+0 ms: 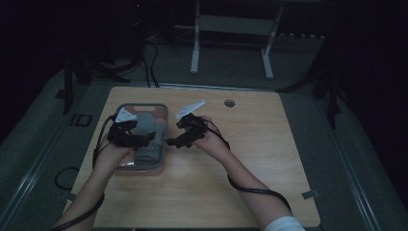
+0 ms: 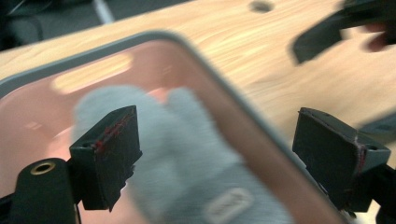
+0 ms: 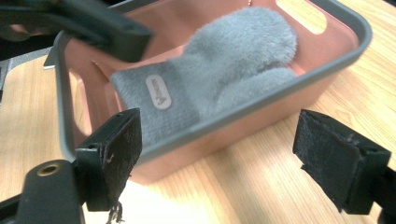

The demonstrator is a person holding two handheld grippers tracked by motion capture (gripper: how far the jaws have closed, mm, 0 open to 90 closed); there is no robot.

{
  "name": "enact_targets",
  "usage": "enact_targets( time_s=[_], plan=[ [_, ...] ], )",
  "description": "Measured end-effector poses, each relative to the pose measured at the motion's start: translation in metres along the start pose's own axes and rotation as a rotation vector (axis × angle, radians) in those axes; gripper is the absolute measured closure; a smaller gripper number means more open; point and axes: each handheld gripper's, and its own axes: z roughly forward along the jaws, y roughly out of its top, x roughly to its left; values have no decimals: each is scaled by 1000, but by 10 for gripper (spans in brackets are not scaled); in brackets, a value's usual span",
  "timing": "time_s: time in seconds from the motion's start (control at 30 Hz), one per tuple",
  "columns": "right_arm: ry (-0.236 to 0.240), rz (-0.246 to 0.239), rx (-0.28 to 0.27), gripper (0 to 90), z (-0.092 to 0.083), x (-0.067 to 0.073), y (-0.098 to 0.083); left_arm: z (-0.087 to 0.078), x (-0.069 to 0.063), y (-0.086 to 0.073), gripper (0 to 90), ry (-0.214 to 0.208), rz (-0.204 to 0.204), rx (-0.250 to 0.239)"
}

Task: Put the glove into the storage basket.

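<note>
1. A grey fleece mitten [image 3: 219,70] is lying inside a pink bin [image 3: 299,98] with a grey rim, cuff end toward the person and thumb side toward the bin's right wall.
2. The bin is sitting on the left part of the wooden tabletop [image 1: 240,159], as the high view is showing.
3. A small pale label [image 3: 158,92] is showing on the mitten's cuff.
4. The left claw [image 1: 144,138] is hanging above the bin, over the mitten, with its jaws standing wide apart and nothing between the pads.
5. In the left gripper view the mitten [image 2: 187,163] is lying below and between those jaws, apart from them, and the bin's rim [image 2: 224,88] is crossing the picture slantwise.
6. The right claw [image 1: 174,140] is hovering just beside the bin's right wall, over bare tabletop, its jaws also spread wide and holding nothing.
7. In the right gripper view the bin's near wall is lying between the two black jaws, not touching them.
8. A person's hand [image 1: 214,142] is gripping the right claw's body, forearm coming in from the bottom edge.
9. A round hole [image 1: 229,103] is showing in the tabletop far from the person, right of the bin.
</note>
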Motion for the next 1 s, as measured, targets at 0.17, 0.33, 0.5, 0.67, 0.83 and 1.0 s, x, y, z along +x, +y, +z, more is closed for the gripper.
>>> enact_targets(
  time_s=[0.17, 0.33, 0.5, 0.67, 0.83, 1.0],
  plan=[
    [-7, -28, -4, 157, -15, 4, -14, -7, -28, -1, 155, -79, 39, -29],
    [-11, -32, -5, 158, -27, 4, -28, -13, -52, -1, 155, -139, 79, -51],
    [-32, -33, 2, 158, -40, 1, -48, -12, -71, -4, 155, -196, 97, -71],
    [-45, -24, 12, 158, -49, -5, -69, -2, -88, -10, 155, -272, 108, -77],
    [-53, -11, 19, 157, -55, -9, -88, 12, -107, -17, 155, -319, 125, -74],
    [-56, 12, 26, 156, -58, -13, -106, 27, -120, -26, 155, -360, 131, -55]
  ],
)
